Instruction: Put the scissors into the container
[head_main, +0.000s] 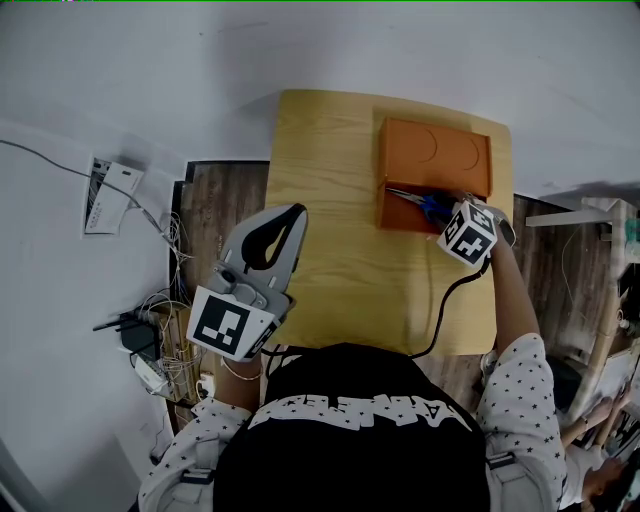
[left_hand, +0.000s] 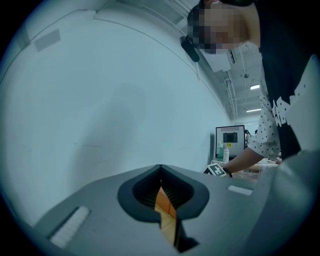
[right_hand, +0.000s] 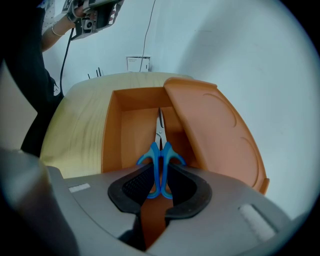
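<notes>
Only the right gripper view looks down into the orange container (right_hand: 131, 131). It shows an open compartment on the 9 o'clock side, with the lid (right_hand: 220, 132) lying tilted over the 3 o'clock side. In the head view that lid hides the far part of the box, and the marker cube hides the right gripper's own fingers. The left gripper view faces along a pale wall instead. It alone catches a monitor (left_hand: 230, 142) and bottles (left_hand: 223, 151) far off at 3 o'clock.

In the head view the container stands at 1 o'clock on the wooden surface (head_main: 330, 180), near its far right corner. Off the surface at 9 o'clock a paper sheet (head_main: 110, 195) sits against the white wall. At 8 o'clock a tangle of cables (head_main: 155, 340) lies on the floor. A black cable (head_main: 440, 310) trails from the right gripper back toward the person. The lid's edge stands just beside the blades and narrows the opening.

The left gripper (head_main: 296, 213) hangs at 8 o'clock by the surface's near left edge, well apart from the container. Its fingers are clenched tip to tip with nothing between them. The right gripper (right_hand: 161, 168) points steeply down over the container's near side. Its fingers are slightly parted, pads against the blue handles, grasping the scissors (right_hand: 161, 154). The blades reach into the open compartment. Whether their tips touch its floor I cannot tell.
</notes>
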